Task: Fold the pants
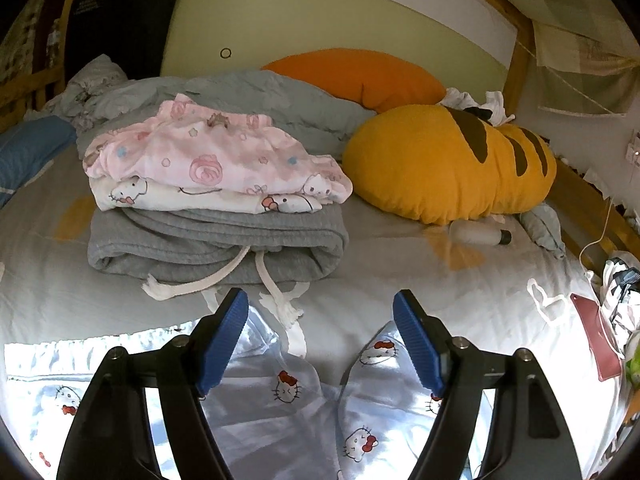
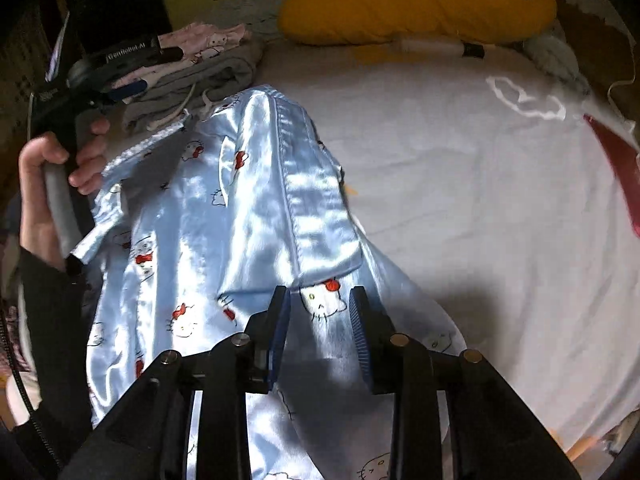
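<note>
The bed (image 1: pixel 400 280), covered in a pale sheet, carried everything, and the blue satin pants (image 2: pixel 192 216) printed with cartoon cats lay across its near side, one part doubled over the rest in a loose ridge, so the fold looked begun but not finished. Just beyond them sat a stack of folded clothes (image 1: pixel 216 208), grey at the bottom and pink on top, with a white drawstring (image 1: pixel 276 296) trailing off it toward the pants; a careless sweep could have snagged that cord and dragged the stack apart. The yellow striped pillow (image 1: pixel 448 164) lay well off to the side, out of harm. The slippery satin seemed the main risk: a shallow pinch would likely have let it slide out and spill the fold open. The left gripper (image 1: pixel 320 312) hovered above the pants with its fingers spread wide and empty. The right gripper (image 2: pixel 320 300) sat low at the cloth, fingers partly apart with fabric between them but not pinched.
</note>
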